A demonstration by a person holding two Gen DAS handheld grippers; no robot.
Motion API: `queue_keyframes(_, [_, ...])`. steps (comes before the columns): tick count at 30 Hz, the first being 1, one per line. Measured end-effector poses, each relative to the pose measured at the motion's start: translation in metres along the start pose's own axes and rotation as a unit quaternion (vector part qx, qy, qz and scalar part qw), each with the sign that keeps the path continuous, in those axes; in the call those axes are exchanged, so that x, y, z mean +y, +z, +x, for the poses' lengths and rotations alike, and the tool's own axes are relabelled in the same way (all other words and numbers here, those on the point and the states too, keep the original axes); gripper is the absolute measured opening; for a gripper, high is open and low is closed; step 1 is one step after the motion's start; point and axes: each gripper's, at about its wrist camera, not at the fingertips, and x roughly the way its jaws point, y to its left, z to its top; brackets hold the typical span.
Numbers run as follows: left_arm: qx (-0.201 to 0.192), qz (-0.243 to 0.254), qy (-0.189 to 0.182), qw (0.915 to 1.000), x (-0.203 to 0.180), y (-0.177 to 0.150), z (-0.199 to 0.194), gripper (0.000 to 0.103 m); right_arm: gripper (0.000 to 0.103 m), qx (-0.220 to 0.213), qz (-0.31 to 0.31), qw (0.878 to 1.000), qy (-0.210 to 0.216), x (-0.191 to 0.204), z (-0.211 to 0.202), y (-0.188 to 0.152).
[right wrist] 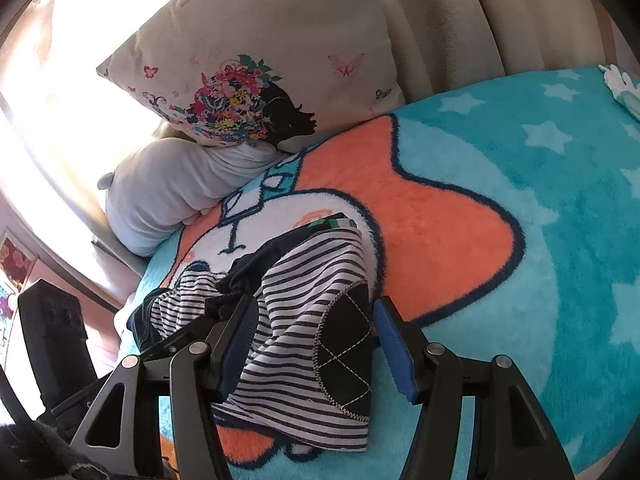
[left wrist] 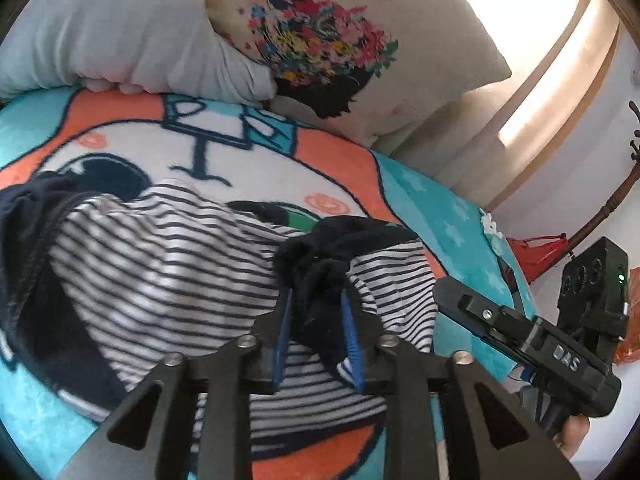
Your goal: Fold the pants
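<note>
Pants (left wrist: 168,280) bunch mid-frame inside left gripper (left wrist: 318,336), clamped on them; right gripper (right wrist: 316,344) straddles them, jaws apart. 2 pillows (left wrist: 360,40) upper frame.

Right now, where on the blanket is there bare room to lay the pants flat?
The starred teal stretch right of the striped pants is free, as is the orange patch beside it. Toward the floral pillow and grey pillow it is crowded.
</note>
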Motion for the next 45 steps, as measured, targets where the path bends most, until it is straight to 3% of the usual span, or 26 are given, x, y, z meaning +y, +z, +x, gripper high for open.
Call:
queue_keyframes(3, [0.016,0.009,0.006,0.9998,-0.002,0.002,0.013,0.029,0.064,0.003,0.0,1.0,-0.003,-0.001,0.001,0.0])
queue_keyframes(7, [0.009,0.023,0.012,0.9996,-0.007,0.001,0.014,0.013,0.064,0.007,-0.006,1.0,-0.003,0.001,0.004,-0.002])
queue_keyframes(12, [0.002,0.033,0.01,0.9994,-0.008,0.001,0.002,0.011,0.064,0.008,-0.001,1.0,0.007,-0.001,0.009,-0.004])
queue_keyframes(18, [0.016,0.0,0.019,0.9997,0.006,0.001,-0.001,0.011,0.064,0.012,-0.009,1.0,0.02,0.001,0.01,-0.004])
queue_keyframes(20, [-0.016,0.016,0.018,0.9996,-0.007,0.002,-0.024,0.011,0.064,0.009,-0.01,0.999,0.029,0.002,0.006,-0.005])
queue_keyframes(23, [-0.04,0.051,0.055,0.9964,-0.017,0.001,-0.028,0.011,0.064,0.005,-0.021,0.999,0.028,0.005,0.004,-0.006])
queue_keyframes(26, [0.002,0.009,0.058,0.9983,0.005,0.001,-0.003,0.011,0.064,0.02,-0.016,0.999,0.024,0.004,0.013,-0.007])
queue_keyframes(32, [0.011,-0.001,0.045,0.9989,0.014,-0.003,-0.009,0.017,0.064,0.001,-0.03,0.999,0.019,0.015,-0.003,-0.01])
queue_keyframes(38, [-0.025,-0.02,0.066,0.9973,0.035,-0.009,-0.051,0.023,0.064,0.004,-0.056,0.998,0.042,0.043,-0.003,-0.013])
queue_keyframes(43, [-0.041,-0.084,0.088,0.9917,0.08,-0.02,-0.081,0.027,0.064,0.033,-0.104,0.993,0.052,0.081,0.022,-0.022])
queue_keyframes(45, [-0.041,-0.1,0.085,0.9905,0.091,-0.024,-0.088,0.027,0.058,0.044,-0.11,0.992,0.051,0.091,0.032,-0.025])
